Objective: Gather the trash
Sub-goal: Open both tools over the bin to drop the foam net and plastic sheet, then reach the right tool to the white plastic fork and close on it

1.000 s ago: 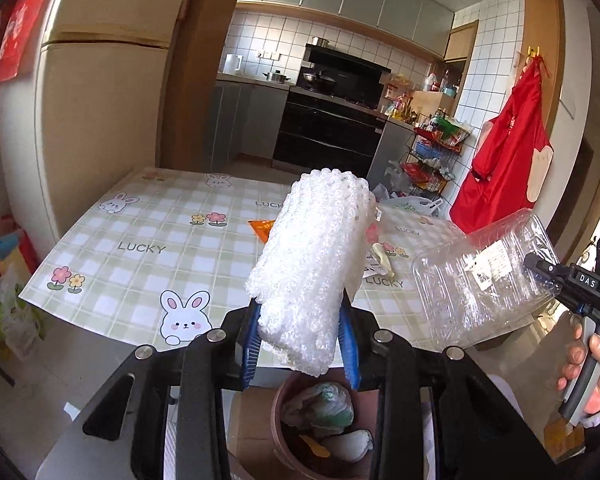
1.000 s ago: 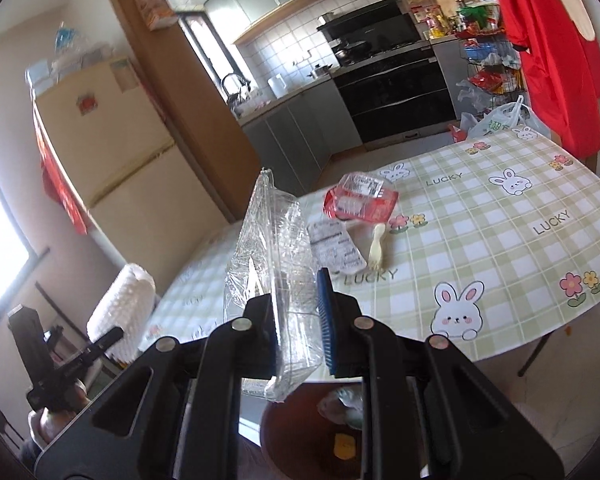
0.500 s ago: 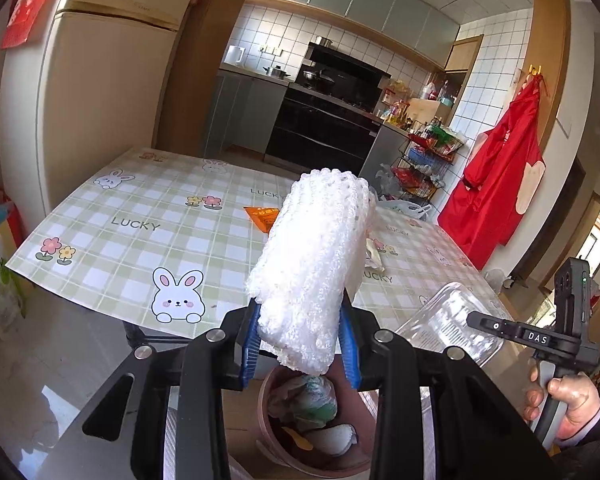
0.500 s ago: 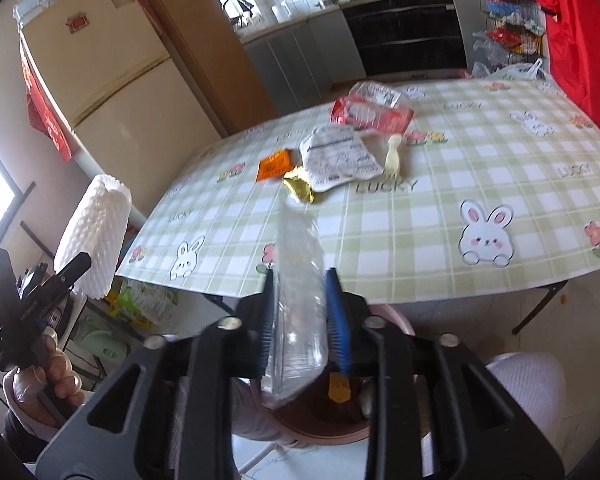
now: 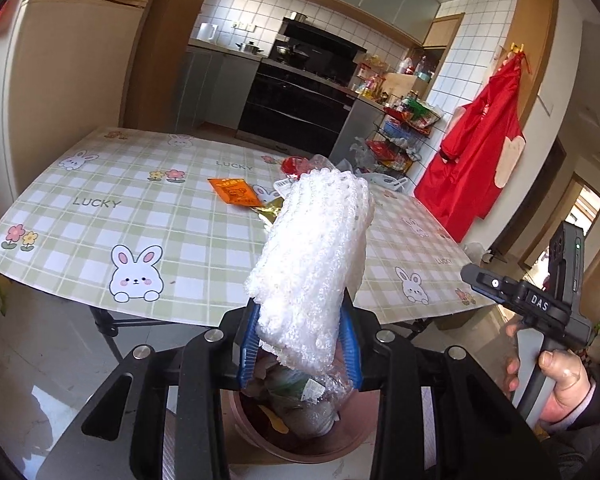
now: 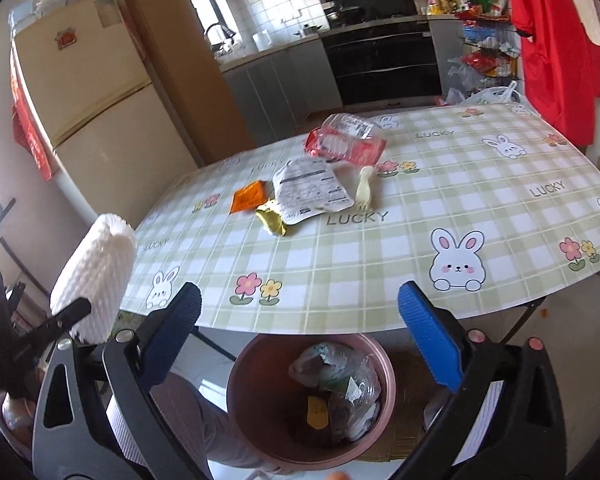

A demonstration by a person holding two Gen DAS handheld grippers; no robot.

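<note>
The left tool [image 5: 300,344] clamps a white foam net [image 5: 312,256]; the right tool [image 6: 300,328] is opening, empty, above the pink bin [image 6: 244,392]. Wrappers litter the checked bench [image 6: 380,272] in what looks like a kitchen.

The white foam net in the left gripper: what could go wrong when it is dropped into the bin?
1. The foam net is light and long; the bin below already holds trash, so it may bounce or tip out over the rim.
2. The left gripper holds only its lower end, so the net may lean and fall beside the bin.
3. The right gripper, jaws opening and empty, hangs over the same bin; the two could collide.
</note>
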